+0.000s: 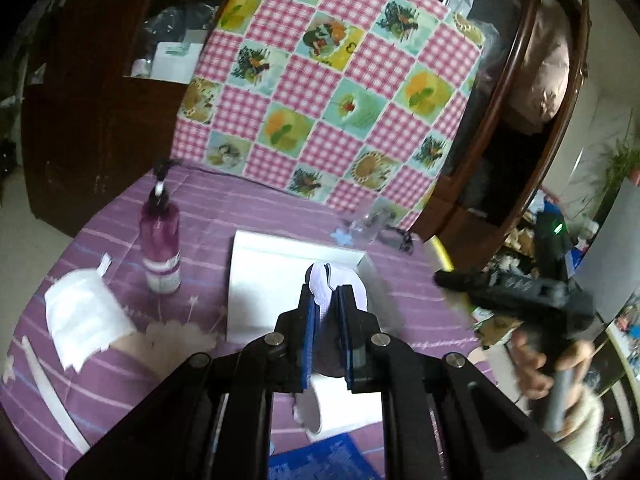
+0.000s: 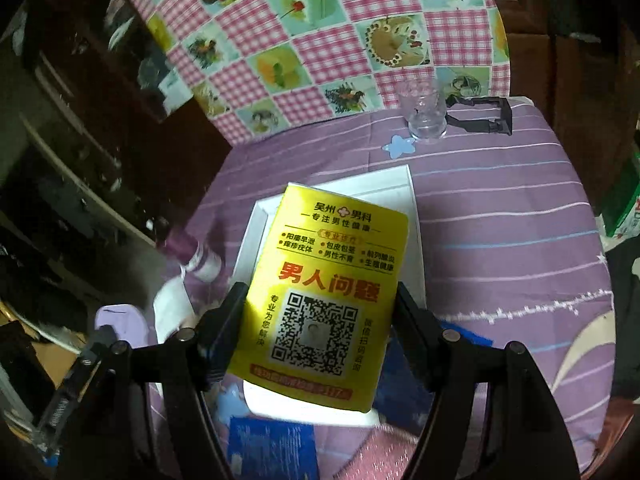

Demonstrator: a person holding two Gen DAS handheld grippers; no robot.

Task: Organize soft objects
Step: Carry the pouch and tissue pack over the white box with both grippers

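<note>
Blue-padded fingers (image 1: 308, 340) of the left gripper (image 1: 325, 322) are pinched nearly together on a thin pale soft item (image 1: 324, 280), held above the white tray (image 1: 272, 272); the right gripper (image 2: 320, 308) clamps a yellow tissue pack (image 2: 324, 288) across its width, also over that tray on the purple striped cloth (image 2: 500, 240). Judging from this, lower each load squarely inside the rim before letting go, one at a time, keeping the pack flat; it reads 吴州男科, 专注男性健康, 男人问题, with a QR code; the purple pump bottle (image 1: 160, 240) has no legible label.
</note>
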